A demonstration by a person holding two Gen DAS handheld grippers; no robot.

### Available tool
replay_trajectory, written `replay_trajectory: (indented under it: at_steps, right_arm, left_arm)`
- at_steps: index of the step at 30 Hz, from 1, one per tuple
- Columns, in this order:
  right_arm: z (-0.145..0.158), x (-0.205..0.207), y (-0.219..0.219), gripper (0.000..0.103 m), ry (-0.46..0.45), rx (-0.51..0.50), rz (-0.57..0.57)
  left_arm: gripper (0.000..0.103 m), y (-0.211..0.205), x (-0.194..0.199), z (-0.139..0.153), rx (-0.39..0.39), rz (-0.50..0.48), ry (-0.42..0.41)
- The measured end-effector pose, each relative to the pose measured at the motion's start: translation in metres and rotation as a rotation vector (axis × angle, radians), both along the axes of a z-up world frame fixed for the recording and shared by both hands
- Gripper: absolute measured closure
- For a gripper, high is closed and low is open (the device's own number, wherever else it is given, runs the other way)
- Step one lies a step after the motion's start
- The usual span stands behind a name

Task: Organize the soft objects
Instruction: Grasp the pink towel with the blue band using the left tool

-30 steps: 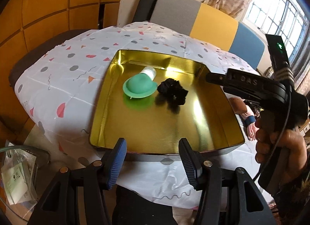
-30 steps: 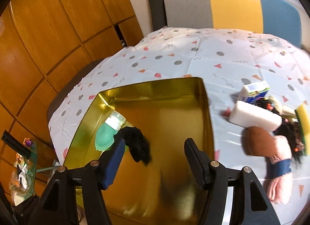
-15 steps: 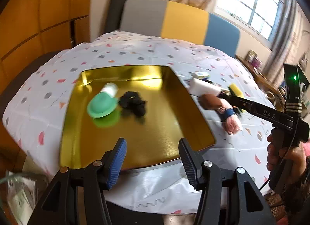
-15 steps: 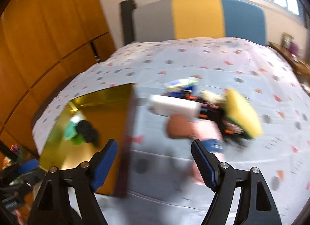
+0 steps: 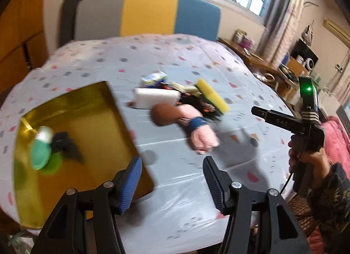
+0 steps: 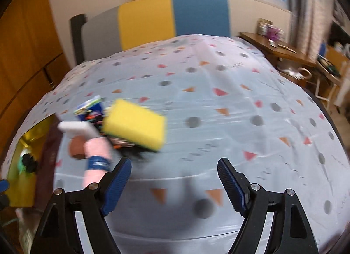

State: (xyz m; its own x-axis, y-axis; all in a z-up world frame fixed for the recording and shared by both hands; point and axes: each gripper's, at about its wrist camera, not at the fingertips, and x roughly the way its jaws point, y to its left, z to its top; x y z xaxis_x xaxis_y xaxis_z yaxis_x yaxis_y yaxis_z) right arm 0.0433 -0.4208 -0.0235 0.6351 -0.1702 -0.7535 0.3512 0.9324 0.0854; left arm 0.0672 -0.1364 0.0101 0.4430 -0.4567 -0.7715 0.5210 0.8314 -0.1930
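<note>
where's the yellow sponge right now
The yellow sponge lies on the tablecloth, at the right end of the pile beside the gold tray, leaning on the dark toy, just past the white block and doll.

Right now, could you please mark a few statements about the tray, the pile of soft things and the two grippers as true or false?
1. The yellow sponge lies in the gold tray. False: it lies on the tablecloth, in the pile beside the tray.
2. The green item and black item are inside the tray. True.
3. The right gripper grips the pink plush toy. False: it is open and empty.
4. The left gripper holds nothing. True.
</note>
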Motion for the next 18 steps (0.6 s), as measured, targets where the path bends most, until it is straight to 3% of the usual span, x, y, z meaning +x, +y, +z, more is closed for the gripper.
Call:
replay_trajectory:
  at_steps: [6, 11, 15, 18]
  right_arm:
    - [-0.013, -0.014, -0.039, 0.021, -0.012, 0.085, -0.103]
    - [-0.004, -0.017, -0.041, 0.019, -0.07, 0.133, -0.098]
    - [-0.002, -0.016, -0.037, 0.019, -0.082, 0.155, -0.084]
    - [0.0, -0.017, -0.039, 0.017, -0.101, 0.178, -0.084]
  left_arm:
    - [0.038, -0.054, 0.024, -0.03, -0.008, -0.029, 0.132]
    - [0.038, -0.081, 0.053, -0.061, -0.039, 0.022, 0.236]
    - [0.025, -0.1, 0.072, -0.076, -0.031, 0.062, 0.261]
    - [0.025, -0.111, 0.084, -0.085, -0.016, 0.081, 0.273]
